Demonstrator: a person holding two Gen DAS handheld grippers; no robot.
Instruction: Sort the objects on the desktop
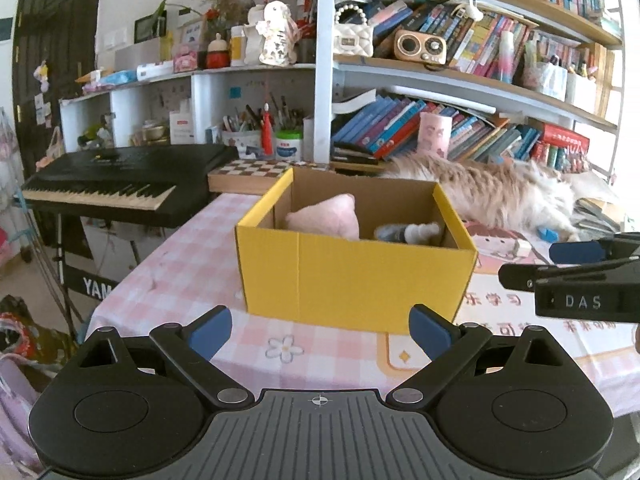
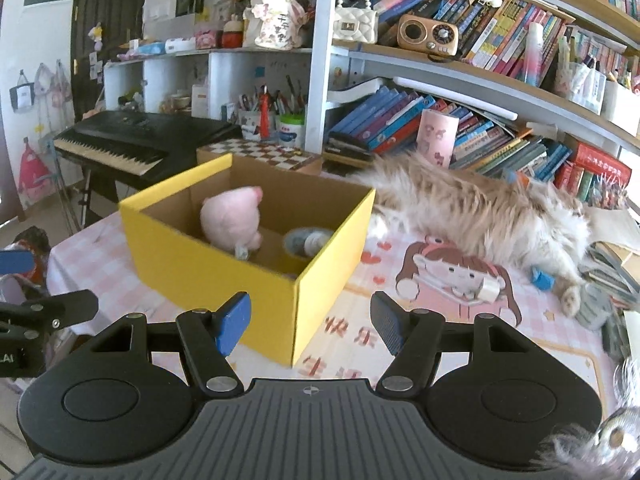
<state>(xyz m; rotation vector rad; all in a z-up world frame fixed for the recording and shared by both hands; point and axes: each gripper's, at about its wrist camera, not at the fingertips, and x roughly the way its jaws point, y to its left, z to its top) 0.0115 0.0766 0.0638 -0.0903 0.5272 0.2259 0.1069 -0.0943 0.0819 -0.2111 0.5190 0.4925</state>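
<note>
A yellow box (image 1: 352, 276) stands open on the pink checked table (image 1: 192, 248), at about twelve o'clock from the left gripper (image 1: 320, 330) and at eleven o'clock from the right gripper (image 2: 310, 324). Inside the box a pink plush toy (image 2: 234, 222) sits at the left, and a roll of tape (image 2: 298, 246) with a small bottle (image 2: 316, 240) lies at the right. Both grippers hang released above the near table edge, blue pads apart with nothing between them. A long-haired cat (image 2: 480, 208) lies stretched at two o'clock behind the box, just beside its far right corner. At three o'clock from the box, a small white charger (image 2: 486, 290) rests on the cartoon girl mat (image 2: 452, 280). A blue clip (image 2: 542, 278) lies near the cat's paw.
</note>
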